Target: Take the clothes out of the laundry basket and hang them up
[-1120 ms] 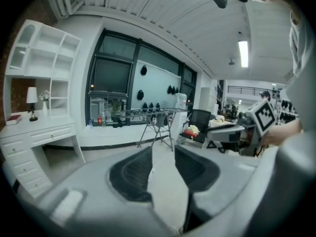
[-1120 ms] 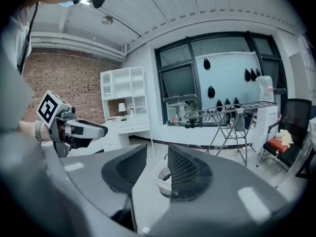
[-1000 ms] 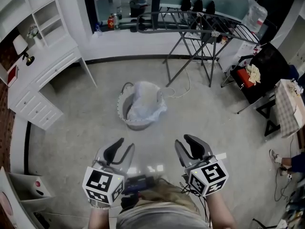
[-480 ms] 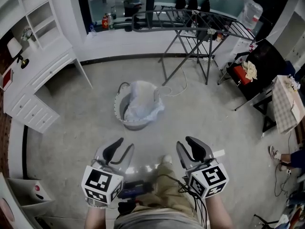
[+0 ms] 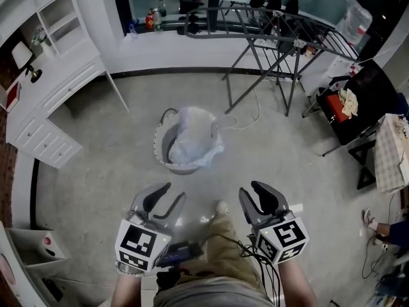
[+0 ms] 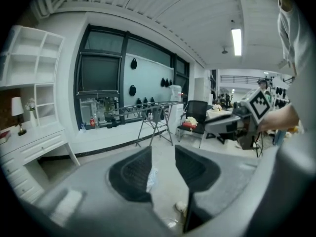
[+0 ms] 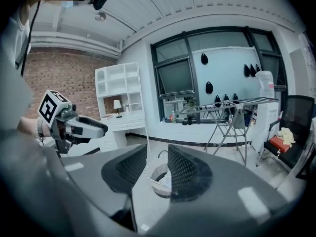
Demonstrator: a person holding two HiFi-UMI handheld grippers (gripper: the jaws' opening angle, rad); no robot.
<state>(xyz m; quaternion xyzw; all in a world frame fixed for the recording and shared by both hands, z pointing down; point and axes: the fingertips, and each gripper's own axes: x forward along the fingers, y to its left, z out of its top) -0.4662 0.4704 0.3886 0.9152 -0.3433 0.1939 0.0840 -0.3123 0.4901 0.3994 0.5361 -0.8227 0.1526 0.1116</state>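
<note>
**Two empty claws face a basket of washing on the floor**

The left claw point(image 5: 175, 192) and right claw point(image 5: 250, 189) are both held part-spread with nothing between their pads. Both are well short of the laundry basket point(image 5: 160, 151), which stands on the floor between the person and the drying rack point(image 5: 281, 31). A pale, crumpled garment point(image 5: 192, 136) is heaped inside and, in the head view, spills over the rim on the right. The cloth looks light, thin and limp, so it will likely sag and trail once lifted. The sensible hold appears to be a pinch on a raised fold at the top of the heap, or on the draped edge. The second claw could then take another part to spread it over the rack. Whatever lies underneath cannot be made out.
</note>
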